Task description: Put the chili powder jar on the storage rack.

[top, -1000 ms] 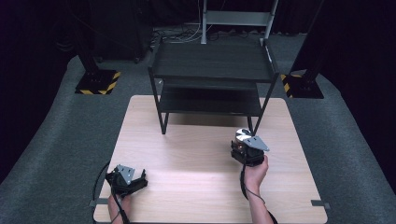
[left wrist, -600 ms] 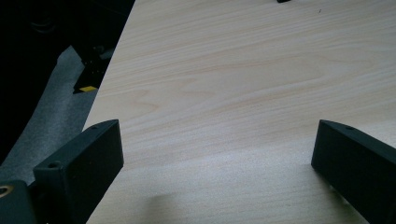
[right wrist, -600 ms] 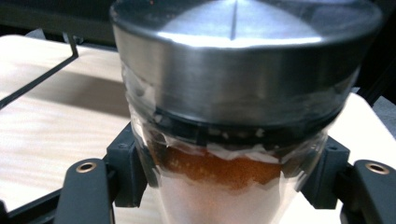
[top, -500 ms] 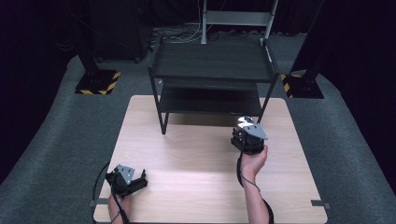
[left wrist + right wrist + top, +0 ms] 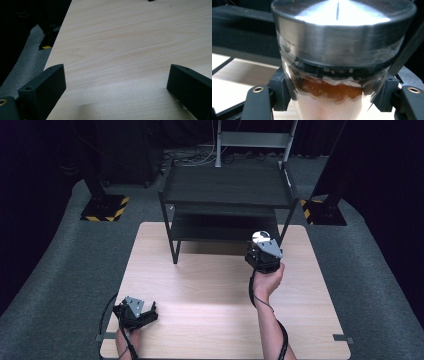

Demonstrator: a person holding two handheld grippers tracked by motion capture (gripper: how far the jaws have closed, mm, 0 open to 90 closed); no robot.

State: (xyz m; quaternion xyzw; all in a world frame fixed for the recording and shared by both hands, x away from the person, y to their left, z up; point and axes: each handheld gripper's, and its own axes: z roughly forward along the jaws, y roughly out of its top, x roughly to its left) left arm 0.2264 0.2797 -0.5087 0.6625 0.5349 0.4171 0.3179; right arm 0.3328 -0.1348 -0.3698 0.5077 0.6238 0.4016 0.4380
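Right gripper clamped on a clear jar with a brushed metal lid; both jaws press the jar's sides below the lid. Jar contents: brown layer over a paler layer, exact stuff unclear. In the high view the jar's lid shows as a shiny disc just past the gripper, held above the wooden table near the right front leg of the black two-tier shelf, close to the lower tier's front edge. Cannot tell whether the jar touches the shelf.

Left gripper sits low at the table's near-left corner, jaws spread wide, nothing between them, bare tabletop in the gap. Right hand wraps the gripper's handle.
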